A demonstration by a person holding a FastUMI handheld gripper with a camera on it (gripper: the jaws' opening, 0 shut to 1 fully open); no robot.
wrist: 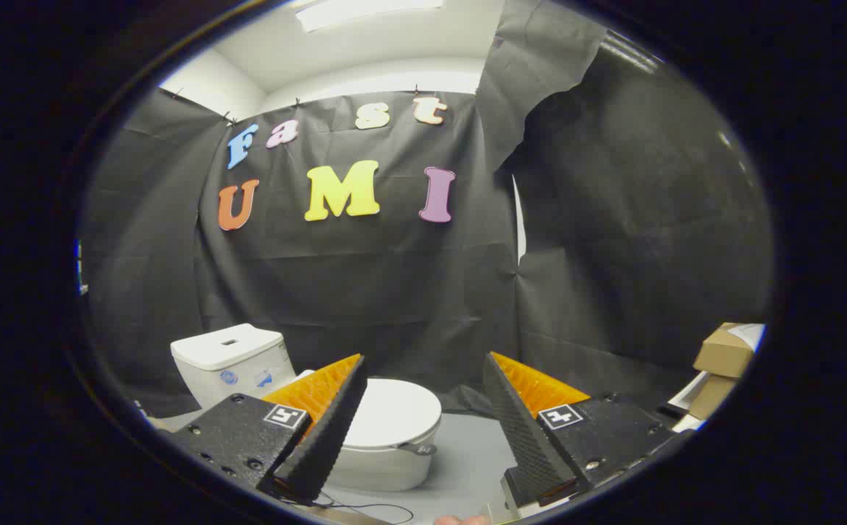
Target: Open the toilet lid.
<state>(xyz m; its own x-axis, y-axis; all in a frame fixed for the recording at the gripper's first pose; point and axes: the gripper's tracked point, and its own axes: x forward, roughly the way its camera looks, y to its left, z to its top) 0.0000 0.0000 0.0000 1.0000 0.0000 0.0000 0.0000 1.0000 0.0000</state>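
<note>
Toilet lid [396, 413] down flat on the bowl [387, 463], task not yet begun: that is how I read the booth from my remote seat. The lid lies closed over the seat, and nothing I can see touches it, so the whole job is still ahead of me, namely the approach, getting a finger under or against the front edge, and swinging the lid up toward the tank [232, 362].

My gripper [423, 383] hangs in open air with its fingers spread wide and nothing between them. The left finger [328, 430] crosses in front of the lid's left part, while the right finger [521, 430] stands clear of the toilet off to its right, over bare grey floor [467, 459].

The lid sits beyond the fingertips and lower than them, mostly in the left half of the gap between the fingers. I judge the gripper well apart from it, and off-centre, so it needs to go forward, down and a little to the left before any contact.

A small dark tab or hinge piece [417, 449] shows at the rim on the right of the lid; I cannot tell what it is. The tank stands behind and to the left of the bowl, against the black cloth wall [365, 292]. Cardboard boxes [722, 357] are stacked far off to the right, and a thin cable [365, 506] trails across the floor near the bowl's foot.
</note>
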